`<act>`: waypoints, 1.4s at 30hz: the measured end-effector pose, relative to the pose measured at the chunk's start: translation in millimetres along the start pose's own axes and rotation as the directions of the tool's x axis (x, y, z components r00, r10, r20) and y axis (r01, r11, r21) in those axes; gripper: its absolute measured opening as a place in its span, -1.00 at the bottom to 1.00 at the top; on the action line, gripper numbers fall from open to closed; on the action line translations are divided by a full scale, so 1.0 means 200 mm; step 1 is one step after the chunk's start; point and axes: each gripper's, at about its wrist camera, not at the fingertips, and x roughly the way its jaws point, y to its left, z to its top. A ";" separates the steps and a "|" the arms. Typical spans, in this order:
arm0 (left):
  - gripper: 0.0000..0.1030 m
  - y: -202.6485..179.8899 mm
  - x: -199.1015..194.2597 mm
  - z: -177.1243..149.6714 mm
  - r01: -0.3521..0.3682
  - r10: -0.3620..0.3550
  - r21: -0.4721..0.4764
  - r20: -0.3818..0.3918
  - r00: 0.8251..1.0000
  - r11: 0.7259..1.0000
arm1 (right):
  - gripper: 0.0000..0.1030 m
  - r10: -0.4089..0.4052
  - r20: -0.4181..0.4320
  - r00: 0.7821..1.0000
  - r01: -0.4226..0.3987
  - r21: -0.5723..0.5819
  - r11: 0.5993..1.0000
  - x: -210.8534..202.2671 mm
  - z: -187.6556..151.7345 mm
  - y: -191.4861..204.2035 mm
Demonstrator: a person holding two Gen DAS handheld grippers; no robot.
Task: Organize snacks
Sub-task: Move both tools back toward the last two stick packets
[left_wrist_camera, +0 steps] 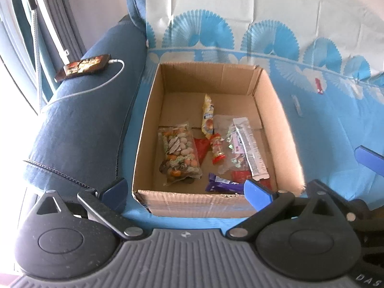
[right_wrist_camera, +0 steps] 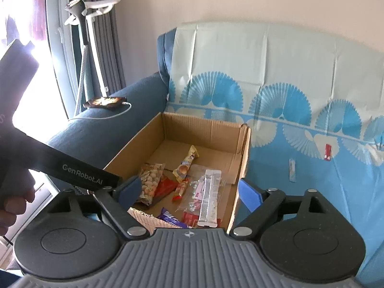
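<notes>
Grippers first: left gripper (left_wrist_camera: pixel 186 192) hovering spread wide at near edge of cardboard box (left_wrist_camera: pixel 273 88), gripping nothing. Right gripper (right_wrist_camera: pixel 189 192) also hanging released over near rim of box, pads clear of contents. Task seeming mostly done: nut mix bag (left_wrist_camera: pixel 178 154), clear candy bag (left_wrist_camera: pixel 236 144), yellow wafer pack (left_wrist_camera: pixel 207 117), purple chocolate bar (left_wrist_camera: pixel 222 183) lying inside box. Remaining, likely: small red packet (left_wrist_camera: pixel 318 85) and pale sachet (left_wrist_camera: pixel 297 104) sitting outside box on blue sofa cover (left_wrist_camera: pixel 336 124), beyond right wall of box.
</notes>
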 end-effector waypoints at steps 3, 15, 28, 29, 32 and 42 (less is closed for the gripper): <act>1.00 -0.01 -0.04 -0.02 -0.003 0.002 0.013 0.016 1.000 1.000 | 0.76 0.003 0.012 1.000 -0.003 -0.007 1.000 -0.04 -0.01 0.01; 1.00 -0.03 -0.11 -0.03 -0.033 0.032 0.028 0.041 0.999 0.999 | 0.82 0.007 0.046 0.999 -0.007 -0.001 1.000 -0.10 -0.03 0.02; 1.00 -0.33 -0.15 0.17 -0.007 0.002 0.123 0.041 0.999 0.992 | 0.99 -0.057 0.113 0.992 0.040 0.153 0.987 -0.17 -0.07 -0.27; 1.00 -0.38 -0.15 0.20 0.003 -0.008 0.139 0.042 0.999 0.990 | 0.99 -0.082 0.116 0.990 0.060 0.178 0.982 -0.18 -0.08 -0.32; 1.00 -0.58 -0.11 0.30 0.050 -0.056 0.177 0.031 0.998 0.983 | 0.99 -0.169 0.117 0.979 0.137 0.242 0.961 -0.21 -0.13 -0.51; 1.00 -1.30 0.55 0.70 0.161 -0.119 0.219 -0.192 0.974 0.962 | 0.99 -0.434 -0.015 0.901 0.405 0.392 0.826 -0.11 -0.33 -1.30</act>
